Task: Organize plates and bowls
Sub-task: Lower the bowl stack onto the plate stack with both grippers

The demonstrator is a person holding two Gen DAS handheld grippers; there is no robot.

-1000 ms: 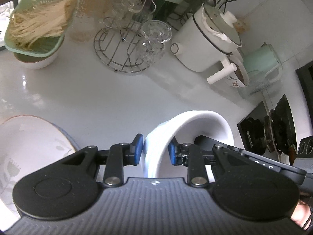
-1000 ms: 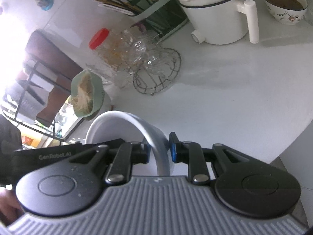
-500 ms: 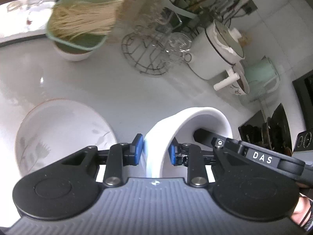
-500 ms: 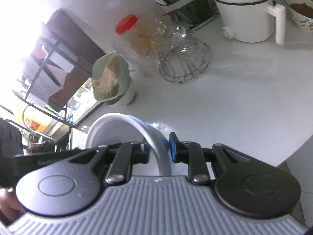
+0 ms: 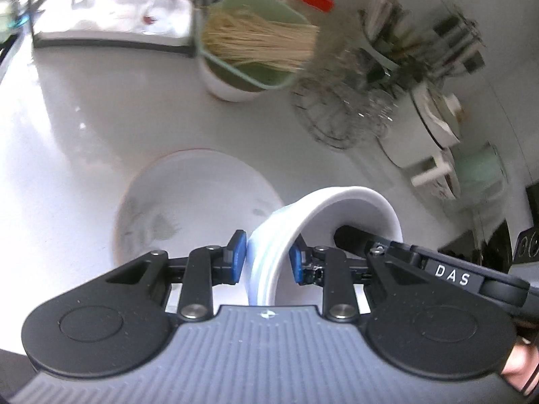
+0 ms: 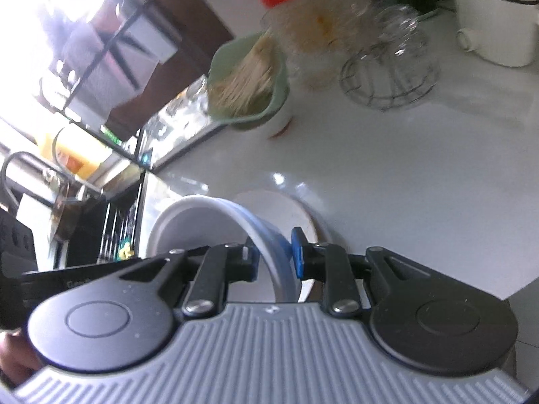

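While both grippers clamp opposite walls of the white bowl (image 5: 353, 208), it hangs above the white counter (image 5: 84, 128) and partly over the patterned plate (image 5: 188, 202) that lies flat there; the left gripper (image 5: 267, 261) has its blue pads (image 5: 240, 252) pressed on the bowl's wall, one outside and one inside, and the right gripper (image 6: 274, 252) pinches the far wall the same way, its tip showing inside the bowl in the left wrist view; the bowl looks like glazed ceramic, so I judge it stiff, fairly heavy for its size, smooth enough to slip under a light pinch, and apt to chip or crack if it knocks the plate; a hold across the rim, wall between the pads, seems right, and two holds on opposite sides should stop it swinging or tipping; the plate, thin and flat on the counter, would offer only its raised edge for a grip; behind stand a green strainer of noodles (image 5: 256, 43), a wire rack with glasses (image 5: 337, 114) and a white pot (image 5: 421, 134), all well apart from the bowl.
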